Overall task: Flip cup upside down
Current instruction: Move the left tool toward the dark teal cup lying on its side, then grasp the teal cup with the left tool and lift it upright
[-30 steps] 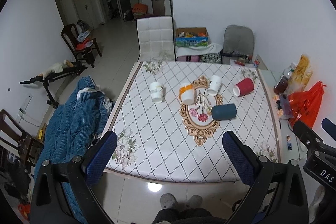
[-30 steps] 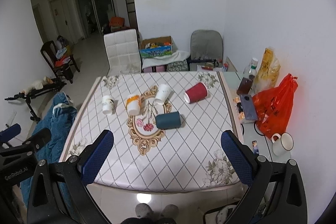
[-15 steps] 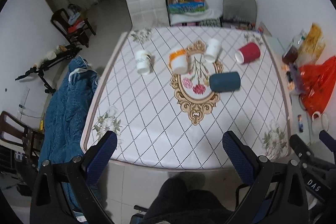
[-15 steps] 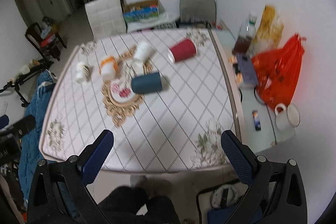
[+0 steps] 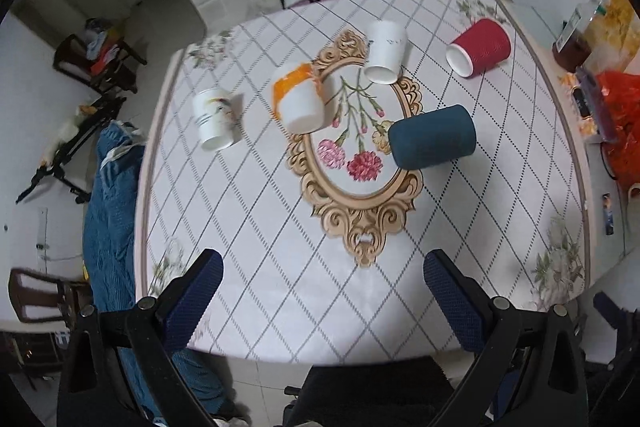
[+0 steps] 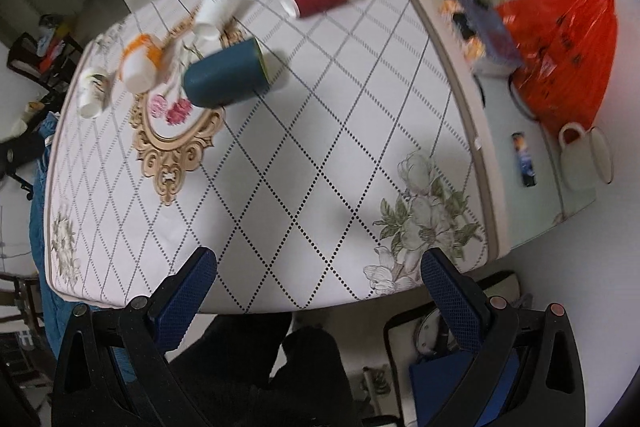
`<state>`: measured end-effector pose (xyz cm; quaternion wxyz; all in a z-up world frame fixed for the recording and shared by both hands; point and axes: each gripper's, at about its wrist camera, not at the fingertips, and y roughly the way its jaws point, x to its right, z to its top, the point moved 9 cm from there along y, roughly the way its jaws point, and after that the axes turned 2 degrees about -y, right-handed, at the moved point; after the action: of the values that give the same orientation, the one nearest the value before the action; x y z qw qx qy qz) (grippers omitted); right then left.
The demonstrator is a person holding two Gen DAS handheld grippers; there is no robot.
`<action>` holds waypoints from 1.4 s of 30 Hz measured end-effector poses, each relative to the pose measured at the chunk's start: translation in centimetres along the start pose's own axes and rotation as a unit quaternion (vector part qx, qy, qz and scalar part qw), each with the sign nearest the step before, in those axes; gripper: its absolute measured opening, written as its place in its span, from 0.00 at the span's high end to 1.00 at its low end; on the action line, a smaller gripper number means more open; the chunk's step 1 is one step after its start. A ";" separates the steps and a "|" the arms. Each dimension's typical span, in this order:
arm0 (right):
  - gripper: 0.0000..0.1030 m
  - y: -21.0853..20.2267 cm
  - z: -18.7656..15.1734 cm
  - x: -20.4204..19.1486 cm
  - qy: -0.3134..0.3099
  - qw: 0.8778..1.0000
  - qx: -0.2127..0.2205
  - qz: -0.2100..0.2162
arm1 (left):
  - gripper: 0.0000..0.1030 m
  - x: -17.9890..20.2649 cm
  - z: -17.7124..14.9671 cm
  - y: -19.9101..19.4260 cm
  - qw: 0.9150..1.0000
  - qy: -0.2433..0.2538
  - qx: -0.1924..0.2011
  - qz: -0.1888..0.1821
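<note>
Surface [image 5: 280, 227]: five cups on their sides in the upper half of the frame; dark blue cup [image 5: 432, 137] right of centre. Left gripper [image 5: 322, 291] and right gripper [image 6: 318, 287]: both spread wide, empty, lower frame, well apart from the cups

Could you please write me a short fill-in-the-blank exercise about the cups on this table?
1. The number of cups lying on the table is ____.
2. The cup nearest the orange plastic bag is ____ in colour.
3. The dark blue cup lies on its ____.
4. Both the left gripper and the right gripper are ____.

Missing words: five; red; side; open
</note>
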<state>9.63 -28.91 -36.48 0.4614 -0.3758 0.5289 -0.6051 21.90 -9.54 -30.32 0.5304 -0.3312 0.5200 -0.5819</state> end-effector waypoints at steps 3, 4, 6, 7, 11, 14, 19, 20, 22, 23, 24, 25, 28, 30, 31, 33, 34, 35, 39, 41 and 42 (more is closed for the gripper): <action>0.00 2.5 0.3 0.3 0.009 1.000 -0.029 -0.002 | 0.00 0.9 2.1 2.5 1.000 0.022 -0.014 0.000; 0.00 3.2 0.4 0.4 0.011 0.999 -0.037 -0.004 | 0.00 1.1 2.7 3.2 0.999 0.029 -0.017 0.000; 0.00 4.8 0.6 0.6 0.015 0.998 -0.053 -0.006 | 0.00 2.0 4.1 4.9 0.998 0.052 -0.024 0.001; 0.00 5.5 0.7 0.7 0.017 0.998 -0.061 -0.009 | 0.00 2.4 4.6 5.6 0.998 0.064 -0.026 0.001; 0.00 7.9 1.1 1.1 0.022 0.996 -0.083 -0.016 | 0.00 4.9 6.8 8.0 0.990 0.140 -0.023 0.009; 0.00 9.4 1.4 1.3 0.028 0.995 -0.095 -0.018 | 0.01 7.2 8.0 8.9 0.977 0.211 -0.011 0.014; 0.00 11.2 2.0 1.6 0.036 0.993 -0.110 -0.023 | 0.02 11.7 8.8 10.0 0.938 0.346 0.010 0.020; 0.00 11.5 2.1 1.5 0.037 0.993 -0.112 -0.023 | 0.02 12.6 8.9 10.5 0.927 0.374 0.011 0.025; 0.00 12.0 2.4 1.4 0.041 0.992 -0.118 -0.024 | 0.02 13.6 8.9 11.3 0.913 0.407 0.010 0.031; 0.00 12.1 2.4 1.4 0.043 0.992 -0.119 -0.024 | 0.02 14.2 8.8 12.0 0.904 0.426 0.006 0.034; 0.00 12.3 2.7 1.4 0.044 0.991 -0.121 -0.025 | 0.02 14.4 8.7 12.5 0.899 0.436 0.002 0.034; 0.00 12.5 2.9 1.4 0.046 0.991 -0.123 -0.026 | 0.02 14.7 8.6 13.1 0.895 0.445 -0.003 0.035; 0.00 12.9 3.2 1.1 0.051 0.990 -0.126 -0.027 | 0.02 15.6 8.2 14.5 0.885 0.464 -0.019 0.032; 0.00 13.1 3.5 0.9 0.052 0.990 -0.127 -0.028 | 0.02 16.1 8.1 15.4 0.881 0.471 -0.031 0.027; 0.00 13.2 3.7 0.7 0.053 0.990 -0.128 -0.028 | 0.02 16.4 8.0 15.7 0.880 0.472 -0.034 0.025; 0.00 13.4 4.0 0.7 0.053 0.990 -0.129 -0.029 | 0.02 16.8 7.8 16.3 0.879 0.475 -0.043 0.016; 0.00 13.4 4.1 0.8 0.053 0.990 -0.130 -0.029 | 0.02 17.0 7.7 16.6 0.879 0.475 -0.048 0.009; 0.00 13.5 4.3 0.7 0.054 0.990 -0.131 -0.030 | 0.05 17.0 7.5 16.8 0.879 0.475 -0.052 0.006; 0.00 14.0 5.0 0.9 0.059 0.989 -0.133 -0.030 | 0.19 17.4 7.4 17.8 0.877 0.477 -0.065 -0.001; 0.00 14.0 5.5 0.8 0.060 0.989 -0.134 -0.032 | 0.24 17.5 7.4 18.1 0.875 0.479 -0.064 -0.003; 0.00 14.0 5.8 0.8 0.060 0.989 -0.134 -0.033 | 0.26 17.5 7.5 18.2 0.876 0.479 -0.063 -0.004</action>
<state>17.08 -31.52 -49.42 0.3537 -0.4145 0.6195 -0.5651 30.08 -26.44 -48.87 0.1920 -0.0469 0.7450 -0.6372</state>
